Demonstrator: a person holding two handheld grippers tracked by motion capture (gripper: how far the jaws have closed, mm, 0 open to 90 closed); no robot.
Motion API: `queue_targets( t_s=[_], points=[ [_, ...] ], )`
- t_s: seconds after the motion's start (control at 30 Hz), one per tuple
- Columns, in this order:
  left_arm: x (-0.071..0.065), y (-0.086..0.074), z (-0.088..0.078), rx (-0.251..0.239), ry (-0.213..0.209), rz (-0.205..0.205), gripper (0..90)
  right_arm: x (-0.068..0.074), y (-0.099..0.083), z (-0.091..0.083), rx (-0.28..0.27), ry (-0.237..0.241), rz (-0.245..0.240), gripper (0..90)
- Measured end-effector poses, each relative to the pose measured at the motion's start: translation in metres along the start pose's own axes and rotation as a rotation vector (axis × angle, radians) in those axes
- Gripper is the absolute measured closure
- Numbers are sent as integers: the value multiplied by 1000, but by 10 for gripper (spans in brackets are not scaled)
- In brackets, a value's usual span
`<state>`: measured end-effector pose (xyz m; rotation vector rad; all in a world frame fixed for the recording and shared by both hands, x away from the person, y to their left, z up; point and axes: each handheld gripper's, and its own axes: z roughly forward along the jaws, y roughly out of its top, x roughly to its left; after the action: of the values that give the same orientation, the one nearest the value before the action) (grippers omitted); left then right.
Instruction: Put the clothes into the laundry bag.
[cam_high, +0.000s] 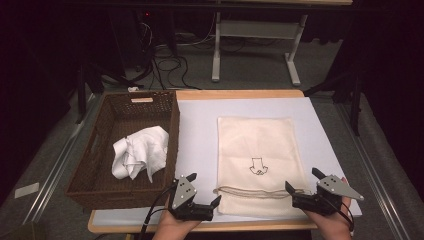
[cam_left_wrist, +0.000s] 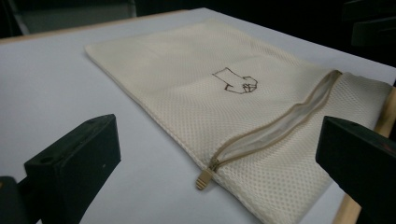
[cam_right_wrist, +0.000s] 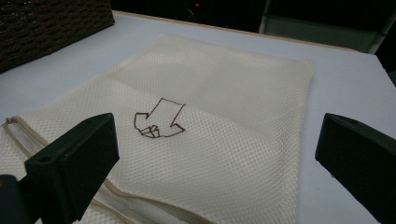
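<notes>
High view: mesh bag (cam_high: 260, 162) flat near bench (cam_high: 200, 130) front edge, white cloth (cam_high: 140, 152) in basket (cam_high: 92, 187). Left claw (cam_high: 204, 194), right claw (cam_high: 300, 186) gape empty at the zipper ends.
Left gripper view: zipper pull (cam_left_wrist: 203, 179) untouched.
Right gripper view: nothing gripped; judged barely begun.

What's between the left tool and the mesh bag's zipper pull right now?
Nothing: the left gripper view shows bare white table cover between the open left tool and the zipper pull of the mesh bag.
</notes>
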<state>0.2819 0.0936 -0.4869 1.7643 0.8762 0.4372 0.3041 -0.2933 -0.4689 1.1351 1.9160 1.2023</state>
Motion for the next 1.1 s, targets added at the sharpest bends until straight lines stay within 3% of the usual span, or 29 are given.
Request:
queue_targets(
  t_s=[0.1, 0.13, 0.67, 0.93, 1.07, 1.1],
  points=[
    [0, 1, 1, -12, 12, -2, 6, 0, 0, 0, 0, -4, 4, 0],
    [-1, 0, 2, -4, 24, 19, 6, -1, 0, -1, 0, -2, 3, 0],
    [-2, -4, 7, 16, 45, 37, 6, -4, -1, -2, -10, -13, 12, 0],
    [-8, -12, 12, 69, 30, 44, 26, -3, -1, -1, -7, -7, 13, 0],
    [-15, -18, 22, 146, -4, 52, 51, -4, -1, -1, 0, -10, 16, 0],
    [-15, -18, 22, 146, -4, 52, 55, -3, -2, -1, 1, -10, 15, 0]
  ],
)
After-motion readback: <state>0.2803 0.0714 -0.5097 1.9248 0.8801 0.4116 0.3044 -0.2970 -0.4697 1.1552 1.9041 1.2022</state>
